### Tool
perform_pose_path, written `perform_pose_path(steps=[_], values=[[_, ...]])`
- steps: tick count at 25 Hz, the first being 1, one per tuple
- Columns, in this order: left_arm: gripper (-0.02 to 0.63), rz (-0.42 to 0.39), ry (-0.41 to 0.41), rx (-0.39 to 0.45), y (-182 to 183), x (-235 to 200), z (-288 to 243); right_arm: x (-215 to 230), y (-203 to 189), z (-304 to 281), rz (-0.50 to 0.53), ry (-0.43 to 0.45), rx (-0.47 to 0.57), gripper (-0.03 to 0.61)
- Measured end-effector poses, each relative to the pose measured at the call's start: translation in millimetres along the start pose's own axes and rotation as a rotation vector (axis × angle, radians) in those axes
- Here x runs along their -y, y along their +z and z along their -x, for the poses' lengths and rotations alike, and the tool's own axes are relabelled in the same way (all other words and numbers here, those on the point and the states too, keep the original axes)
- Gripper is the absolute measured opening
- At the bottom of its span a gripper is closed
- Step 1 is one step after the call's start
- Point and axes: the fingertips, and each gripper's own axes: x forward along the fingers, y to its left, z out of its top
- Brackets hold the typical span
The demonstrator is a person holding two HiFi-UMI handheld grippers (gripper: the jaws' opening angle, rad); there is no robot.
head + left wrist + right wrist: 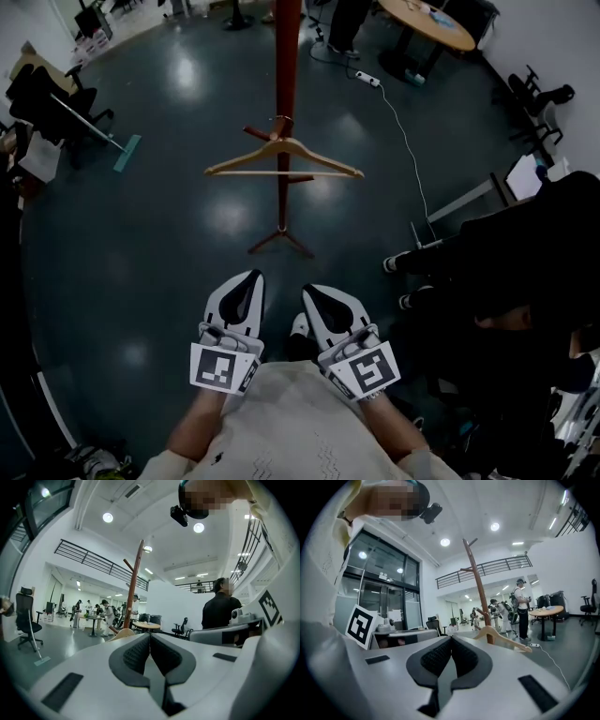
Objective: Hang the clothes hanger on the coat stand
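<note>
Glossy floor (169, 244) lies below the hanger (285, 143) hooked on the stand (286, 56), left gripper (247, 281) and right gripper (315, 294) clenched empty, well back; a knocked stand could shake it loose.

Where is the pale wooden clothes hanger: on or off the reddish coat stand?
On: the hanger hooks over a peg of the coat stand; nothing holds it.
</note>
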Motion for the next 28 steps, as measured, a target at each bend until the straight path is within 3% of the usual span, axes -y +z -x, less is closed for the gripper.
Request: perform_pose_path(steps=[4,11,21,28], values=[[0.012,-0.006,-0.034,0.001,-2,-15,33,-25,-22,-10,-0.044,-0.089,-0.054,0.018],[0.012,0.045,-0.06,-0.033,-20,-57,98,-87,-17,-14,-0.026,-0.249,0.006,0.018],[0.012,0.04,-0.202,-0.019,-15,-50,136,-135,-36,-5,0.042,-0.335,-0.032,0.018],[0.012,0.092,-0.225,-0.014,-12,-40,140,-144,-30,-9,0.054,-0.295,-0.019,0.018]])
